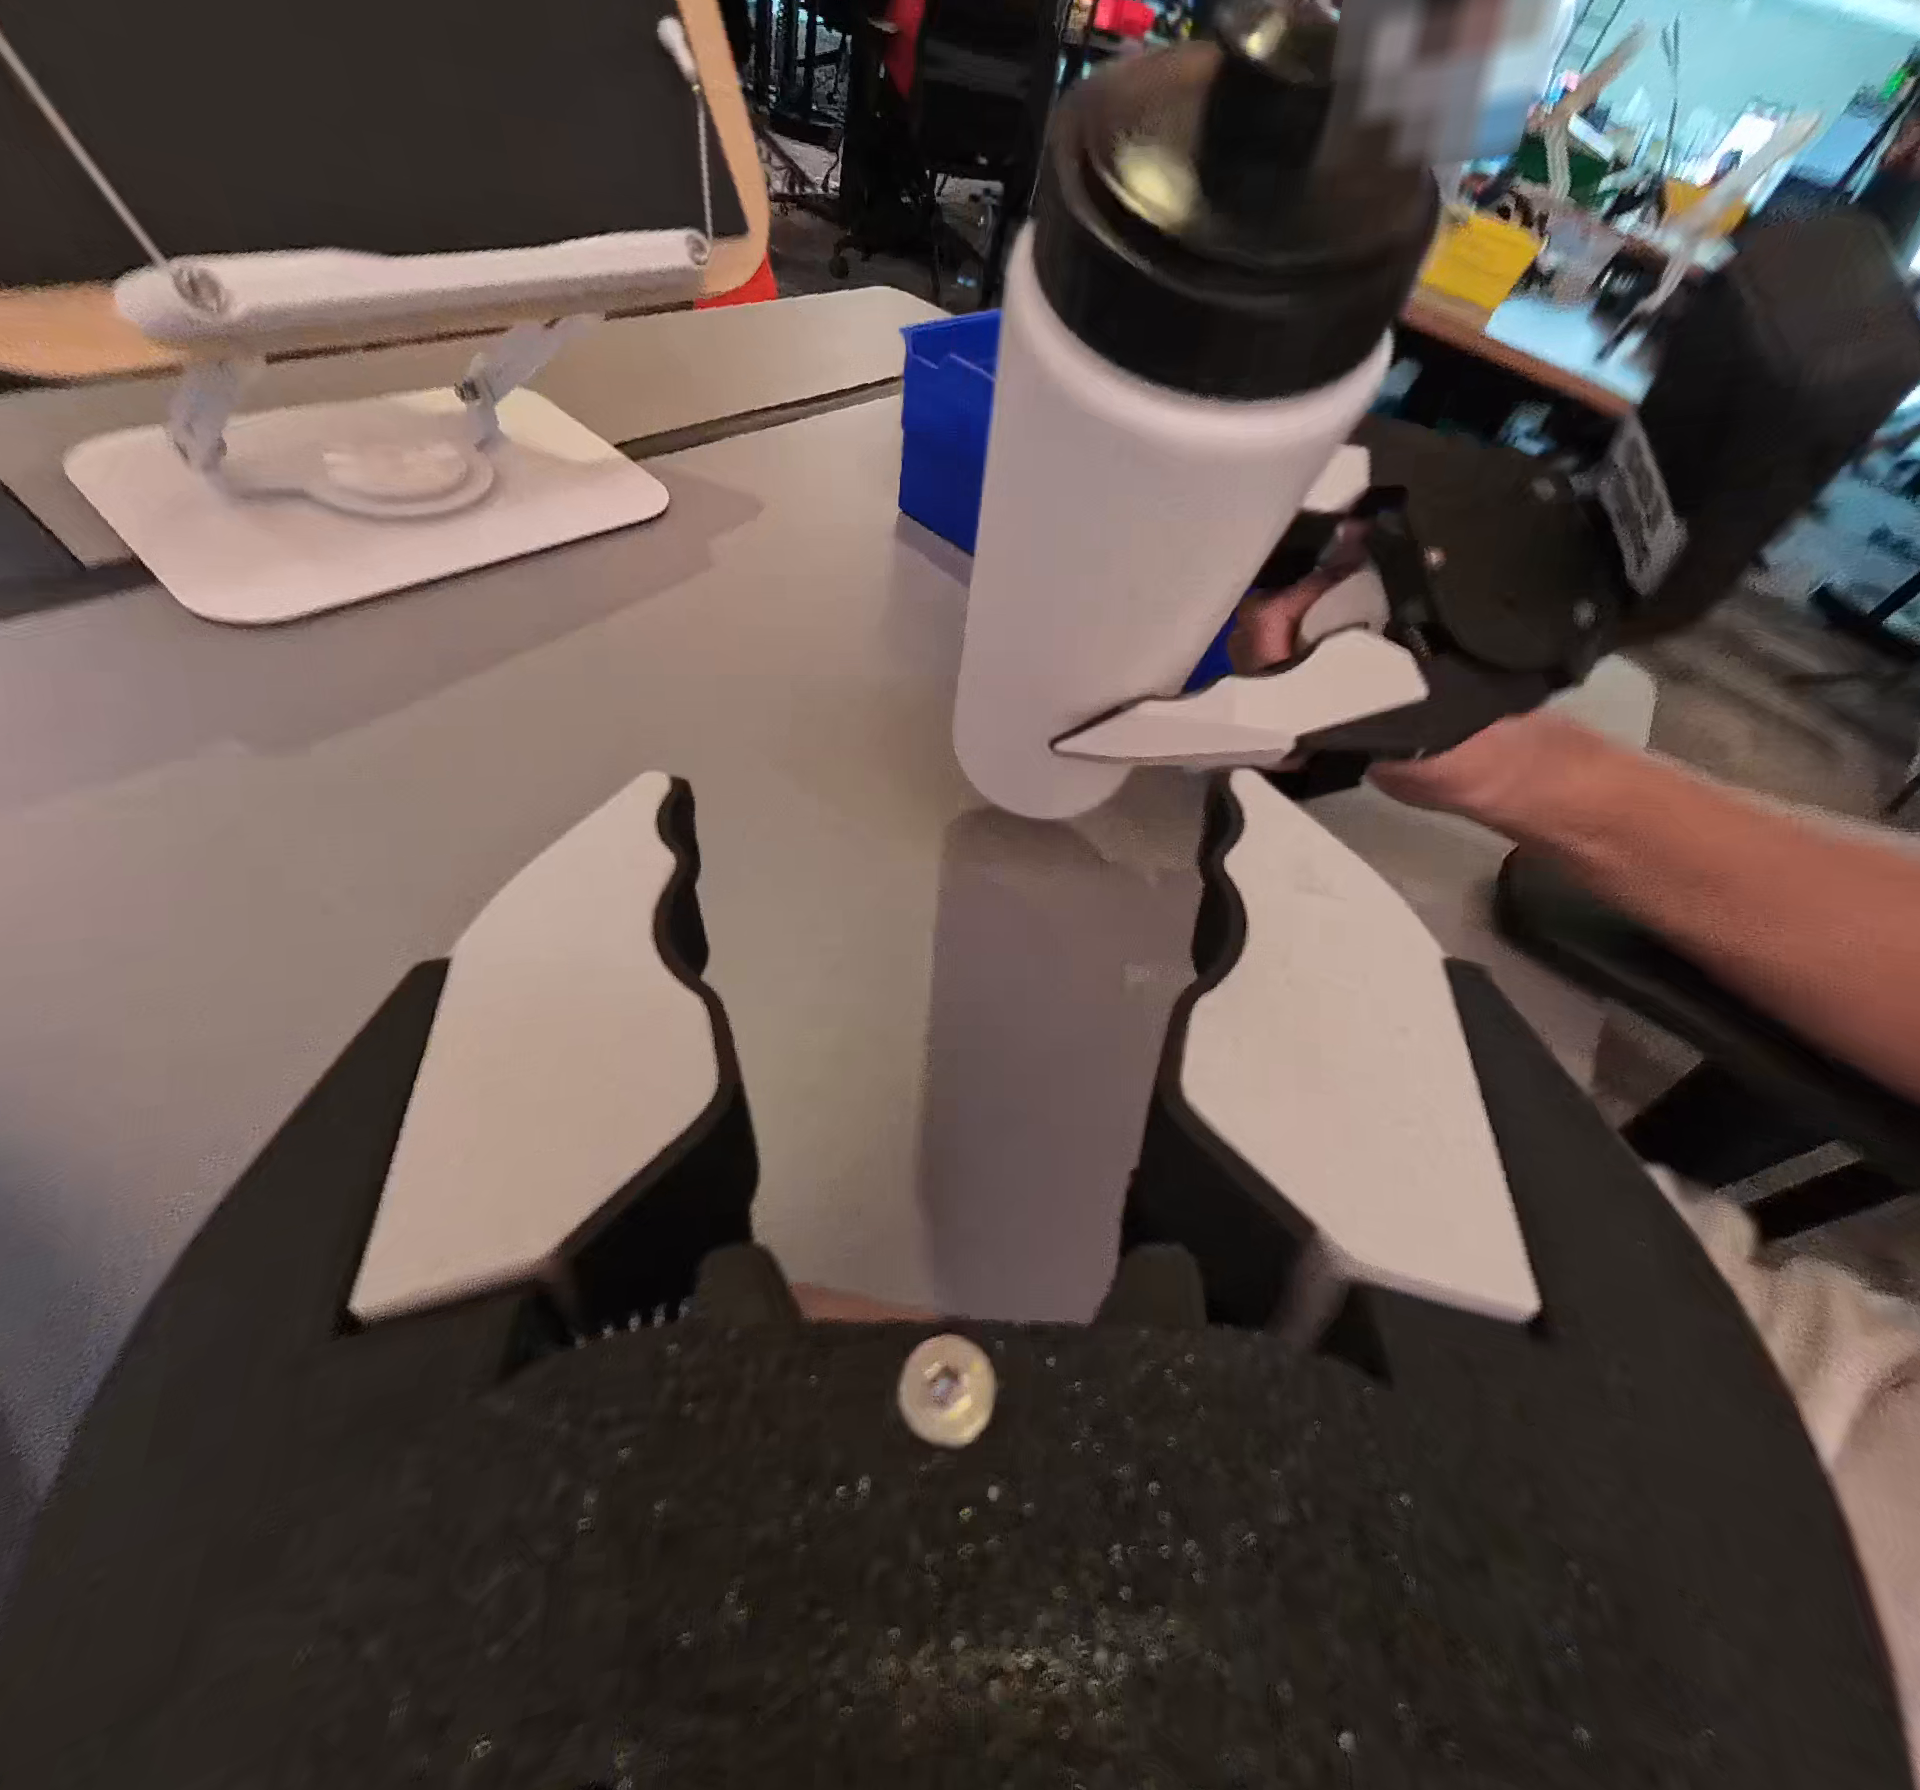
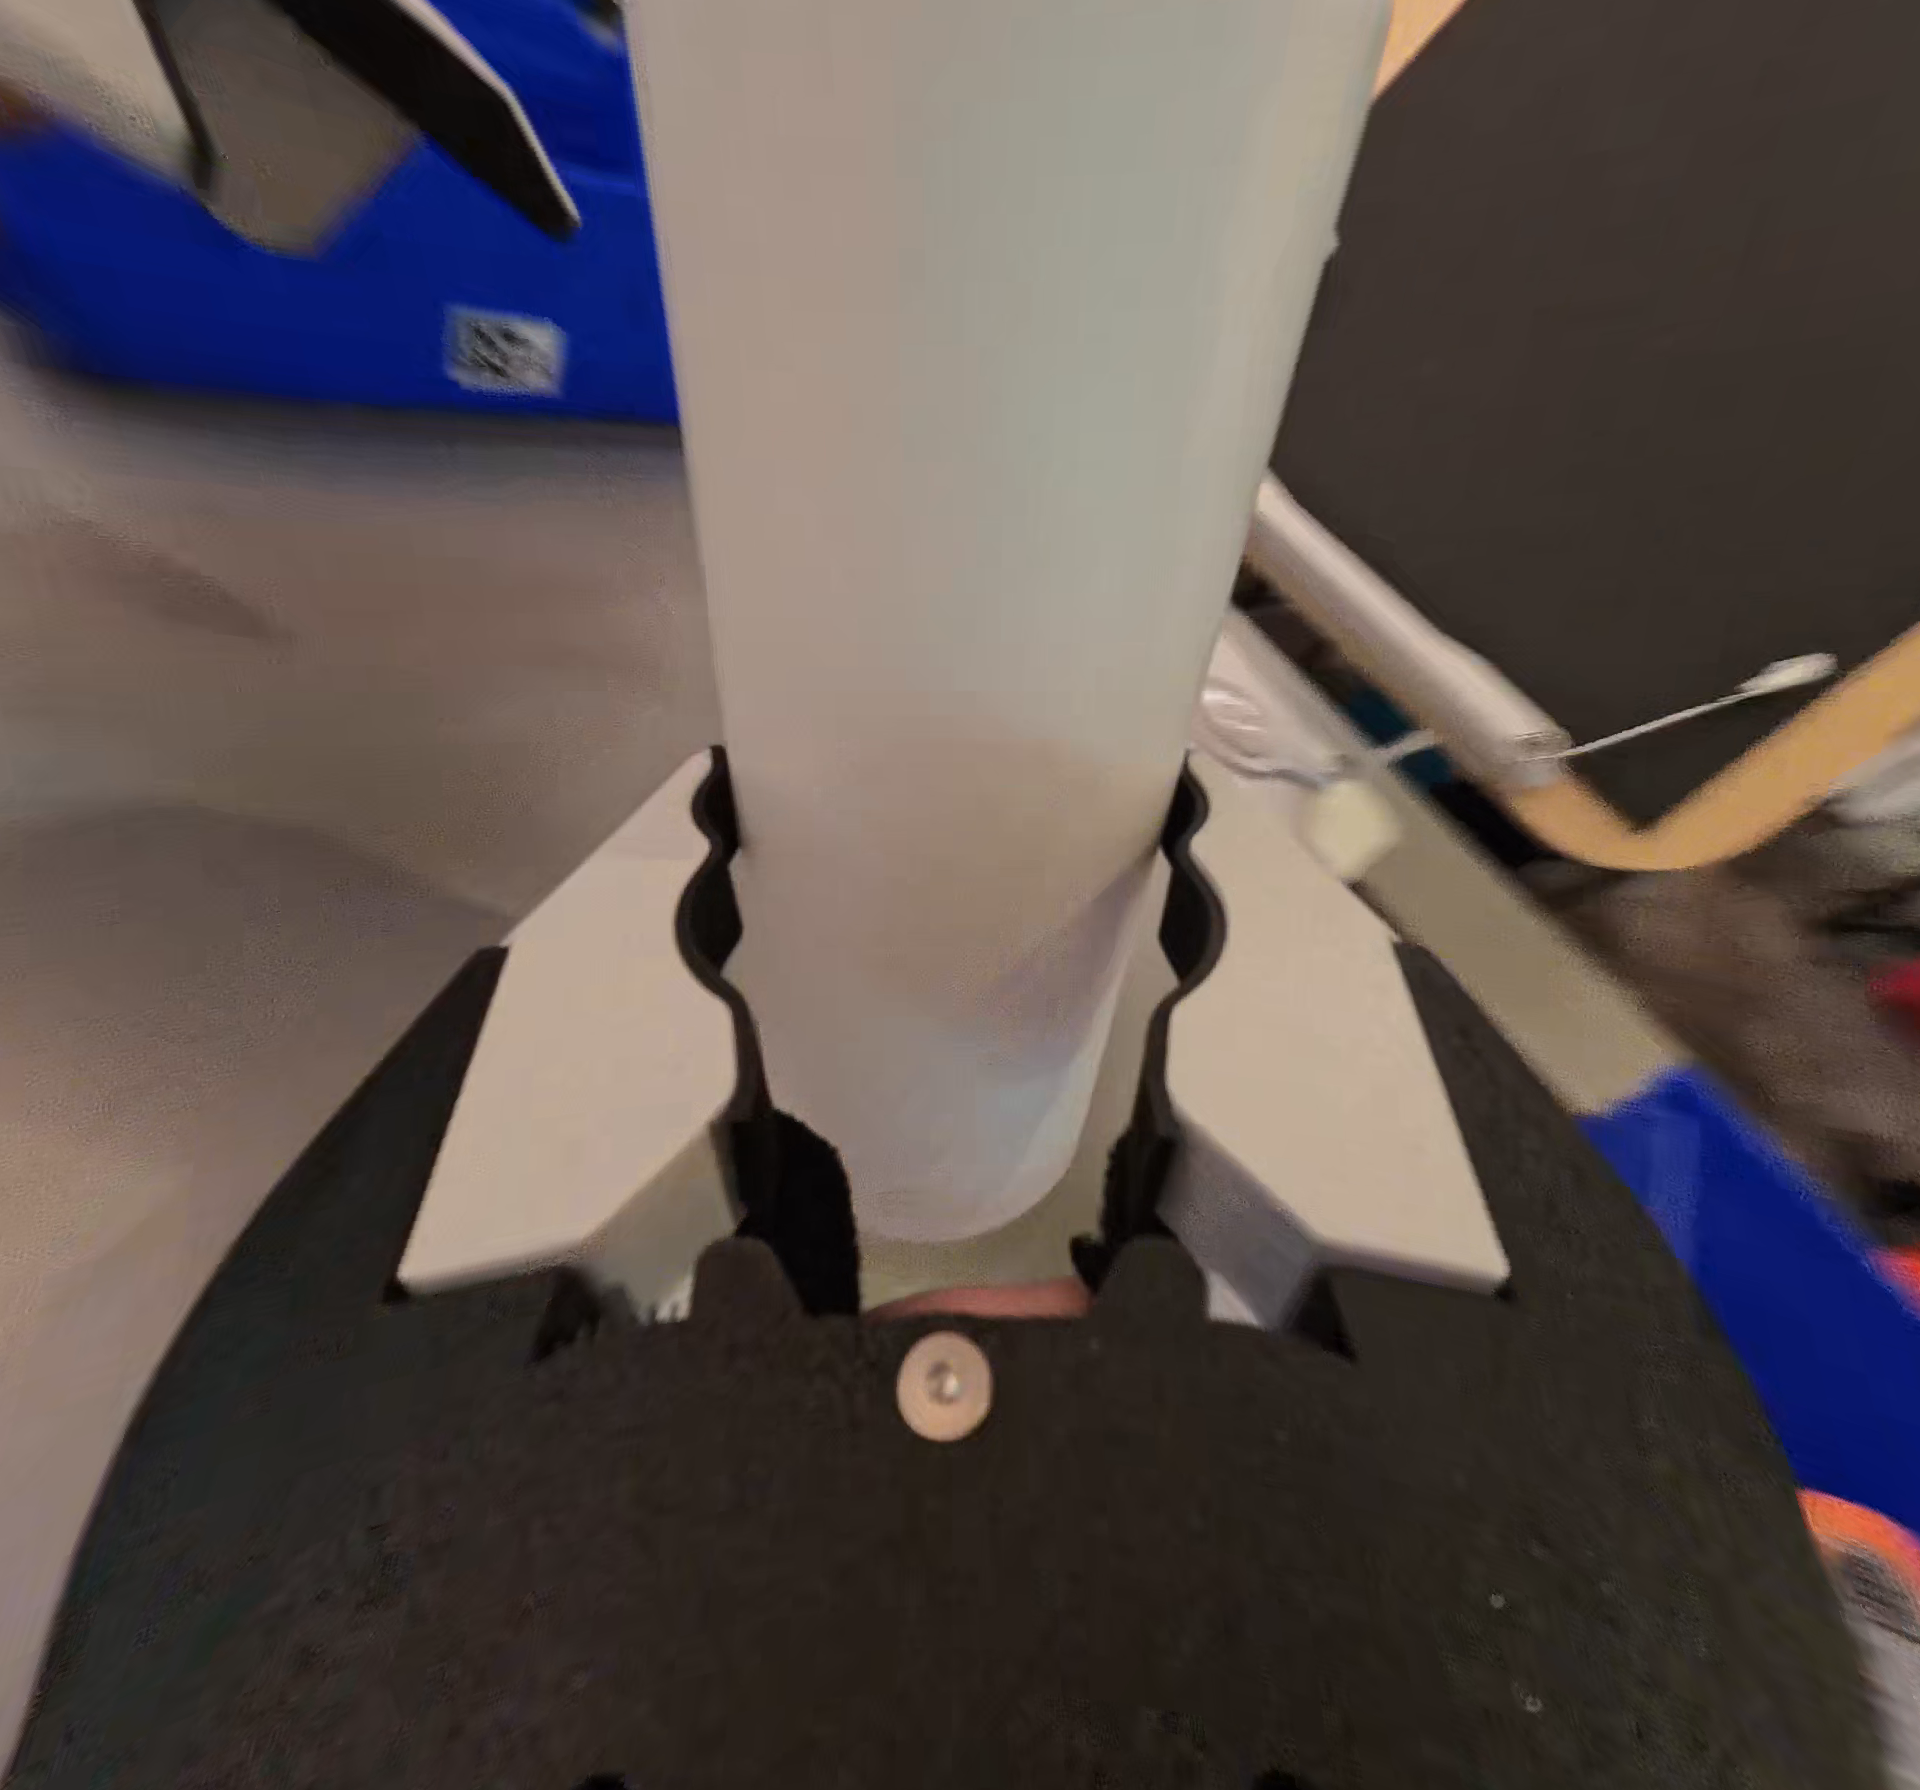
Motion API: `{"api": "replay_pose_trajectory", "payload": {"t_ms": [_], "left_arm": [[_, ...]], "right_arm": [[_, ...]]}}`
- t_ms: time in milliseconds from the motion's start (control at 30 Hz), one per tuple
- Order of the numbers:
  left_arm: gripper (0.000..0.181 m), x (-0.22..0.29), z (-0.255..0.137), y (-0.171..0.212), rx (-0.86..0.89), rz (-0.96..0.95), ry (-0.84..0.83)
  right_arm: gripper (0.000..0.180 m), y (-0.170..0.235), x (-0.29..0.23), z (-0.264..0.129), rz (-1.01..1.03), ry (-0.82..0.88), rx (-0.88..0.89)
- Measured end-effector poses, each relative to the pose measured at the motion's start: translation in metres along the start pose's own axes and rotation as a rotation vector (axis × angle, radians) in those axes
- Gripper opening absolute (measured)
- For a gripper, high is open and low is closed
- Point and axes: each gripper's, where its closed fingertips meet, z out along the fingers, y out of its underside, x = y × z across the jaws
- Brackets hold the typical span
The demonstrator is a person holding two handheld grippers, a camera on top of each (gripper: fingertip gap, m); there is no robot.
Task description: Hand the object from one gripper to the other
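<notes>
A white bottle [image 1: 1143, 493] with a black lid [image 1: 1226, 254] leans to the right, its bottom end close to the grey table [image 1: 416, 753]. My right gripper [image 1: 1143, 670] comes in from the right and is shut on the bottle's lower part. In the right wrist view the bottle [image 2: 987, 390] sits squeezed between the right gripper's [image 2: 951, 774] two fingers. My left gripper [image 1: 951, 795] is open and empty, just in front of and below the bottle, not touching it. One of its fingers [image 2: 343, 78] shows at the upper left of the right wrist view.
A blue bin [image 1: 940, 431] stands behind the bottle and also shows in the right wrist view [image 2: 312, 306]. A dark board with a wooden frame [image 1: 364, 57] rests on a white stand [image 1: 364, 514] at the back left. A person's forearm [image 1: 1662, 888] reaches in from the right.
</notes>
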Motion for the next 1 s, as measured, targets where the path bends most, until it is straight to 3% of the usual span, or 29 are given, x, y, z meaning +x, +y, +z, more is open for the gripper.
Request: {"api": "replay_pose_trajectory", "payload": {"t_ms": [100, 200, 300, 367, 500, 767, 900, 967, 1000], "left_arm": [[0.099, 0.005, 0.004, -0.009, 0.008, -0.063, 0.045], [0.106, 0.015, 0.010, -0.009, -0.067, 0.026, 0.031], [0.106, 0.016, 0.016, 0.001, -0.158, 0.055, -0.002], [0.092, 0.013, 0.018, 0.009, -0.199, 0.035, -0.007], [0.090, 0.007, 0.016, 0.024, -0.280, 0.014, 0.000], [0.089, -0.015, 0.007, -0.001, -0.415, 0.178, -0.051], [0.088, -0.027, -0.003, -0.021, -0.637, 0.320, -0.016], [0.088, -0.021, -0.007, -0.031, -0.729, 0.382, 0.051], [0.088, -0.015, -0.008, -0.034, -0.772, 0.411, 0.090]], "right_arm": [[0.083, 0.004, 0.007, 0.001, -0.297, 0.185, -0.098], [0.083, 0.007, -0.001, 0.006, -0.516, 0.267, -0.170], [0.083, 0.000, -0.015, 0.011, -0.650, 0.282, -0.166], [0.083, -0.007, -0.021, 0.010, -0.722, 0.316, -0.156], [0.084, -0.005, -0.025, 0.012, -0.789, 0.329, -0.170], [0.095, -0.011, -0.051, 0.005, -0.473, 0.096, -0.045], [0.093, -0.012, -0.071, -0.009, -0.167, -0.195, 0.073], [0.079, -0.012, -0.078, -0.017, 0.074, -0.397, 0.100], [0.081, -0.012, -0.081, -0.020, 0.221, -0.513, 0.101]]}}
